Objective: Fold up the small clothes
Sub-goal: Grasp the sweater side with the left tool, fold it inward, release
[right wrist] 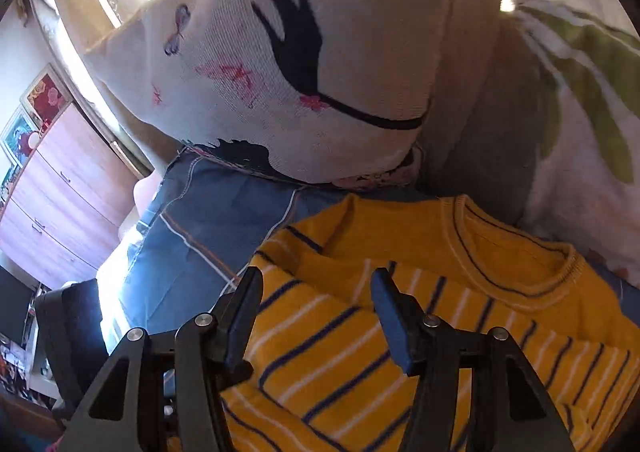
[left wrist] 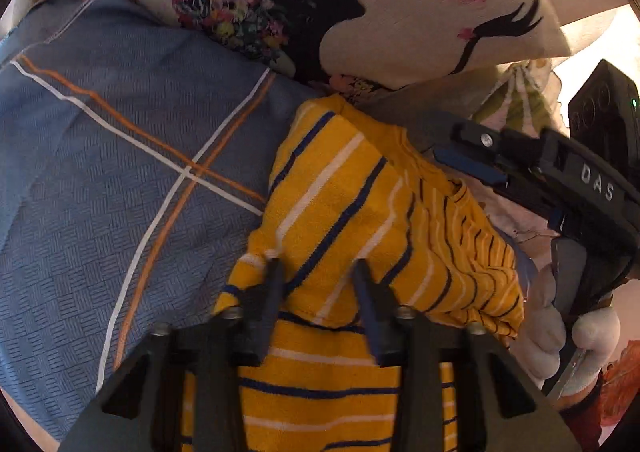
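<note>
A small yellow top with blue and white stripes [left wrist: 340,204] lies bunched on a blue bedcover [left wrist: 120,180]. My left gripper [left wrist: 318,272] is open, its fingers spread over a raised fold of the top. My right gripper [right wrist: 316,284] is open above the top [right wrist: 360,352], just short of the neckline [right wrist: 516,268]. The right gripper also shows in the left wrist view [left wrist: 472,156] at the right, over the top's far edge, held by a white-gloved hand [left wrist: 560,336].
A cream pillow with a black printed face and flowers [left wrist: 360,4] leans behind the top, also in the right wrist view [right wrist: 300,64]. A leaf-print pillow [right wrist: 580,92] stands to the right. A wooden chest of drawers [right wrist: 60,192] stands far left.
</note>
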The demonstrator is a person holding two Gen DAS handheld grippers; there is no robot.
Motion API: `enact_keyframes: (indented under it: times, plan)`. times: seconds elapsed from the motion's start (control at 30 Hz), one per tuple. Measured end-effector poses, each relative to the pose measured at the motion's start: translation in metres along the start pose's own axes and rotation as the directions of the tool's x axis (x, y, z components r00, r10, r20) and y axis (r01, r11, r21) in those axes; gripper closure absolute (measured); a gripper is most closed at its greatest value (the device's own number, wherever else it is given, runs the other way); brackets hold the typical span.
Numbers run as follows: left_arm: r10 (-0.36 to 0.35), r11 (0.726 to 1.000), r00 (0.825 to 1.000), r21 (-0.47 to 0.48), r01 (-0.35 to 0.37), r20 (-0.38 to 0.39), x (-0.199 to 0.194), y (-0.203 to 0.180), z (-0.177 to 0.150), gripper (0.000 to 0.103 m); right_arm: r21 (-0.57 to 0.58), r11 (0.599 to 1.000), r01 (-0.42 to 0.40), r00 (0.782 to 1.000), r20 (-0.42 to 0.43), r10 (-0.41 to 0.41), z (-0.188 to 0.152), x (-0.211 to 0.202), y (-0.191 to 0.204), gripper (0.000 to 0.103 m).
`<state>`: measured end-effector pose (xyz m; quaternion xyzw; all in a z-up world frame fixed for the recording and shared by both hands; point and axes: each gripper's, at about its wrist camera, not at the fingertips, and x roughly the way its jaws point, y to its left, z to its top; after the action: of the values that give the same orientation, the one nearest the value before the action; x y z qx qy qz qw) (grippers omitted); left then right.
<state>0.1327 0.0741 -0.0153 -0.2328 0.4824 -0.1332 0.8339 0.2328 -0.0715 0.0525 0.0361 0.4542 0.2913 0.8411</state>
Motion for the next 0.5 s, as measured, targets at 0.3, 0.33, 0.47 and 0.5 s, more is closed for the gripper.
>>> enact_keyframes:
  times: [0.3, 0.33, 0.47, 0.5]
  plan:
    - [0.005, 0.999, 0.997, 0.031, -0.007, 0.078, -0.009, 0.012, -0.010, 0.097, 0.118, 0.987, -0.113, 0.987, -0.098, 0.124, 0.010, 0.093, -0.009, 0.056]
    - [-0.002, 0.999, 0.997, 0.033, 0.000, 0.081, -0.007, 0.014, -0.012, 0.097, 0.107, 0.984, -0.144, 0.984, -0.093, 0.154, 0.012, 0.093, -0.006, 0.082]
    - [-0.049, 0.999, 0.994, 0.023, 0.047, 0.100, -0.005, 0.021, -0.012, 0.096, -0.041, 0.998, -0.047, 0.999, -0.026, 0.046, 0.022, 0.088, 0.025, 0.098]
    - [-0.061, 0.998, 0.993, 0.017, 0.060, 0.105, -0.005, 0.023, -0.013, 0.096, -0.080, 0.997, -0.004, 1.000, -0.003, 0.004, 0.024, 0.088, 0.034, 0.098]
